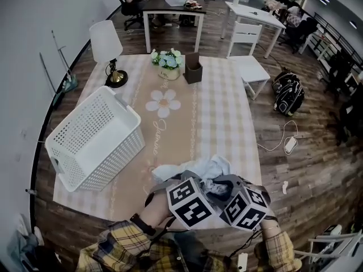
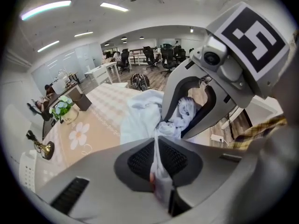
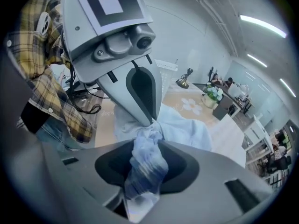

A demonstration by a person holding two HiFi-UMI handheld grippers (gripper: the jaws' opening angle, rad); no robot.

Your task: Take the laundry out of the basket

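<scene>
Office room, checked table (image 1: 227, 95) in the foreground: a pale blue piece of laundry (image 1: 195, 168) is seen at the table's near edge, well apart from the white basket (image 1: 93, 137), which lies tipped at the left. The garment is held by both claws. The left gripper (image 2: 157, 158) is clenched almost fully on a thin fold, pinched between its ribbed pads. The right gripper (image 3: 145, 164) is clamped on a thicker bunch that fills the gap between its jaws. The two claws are held just beside each other, and the rest of the cloth appears to be spread on the table below them.

The laundry is judged to be light, soft and limp, in no way fragile. It can be expected to sag and trail from any hold. A thin single layer may be pulled out of a pinch, so a gathered fold or a seam is thought the safer place to be gripped, with the two holds set apart if the piece is to be spread.
</scene>
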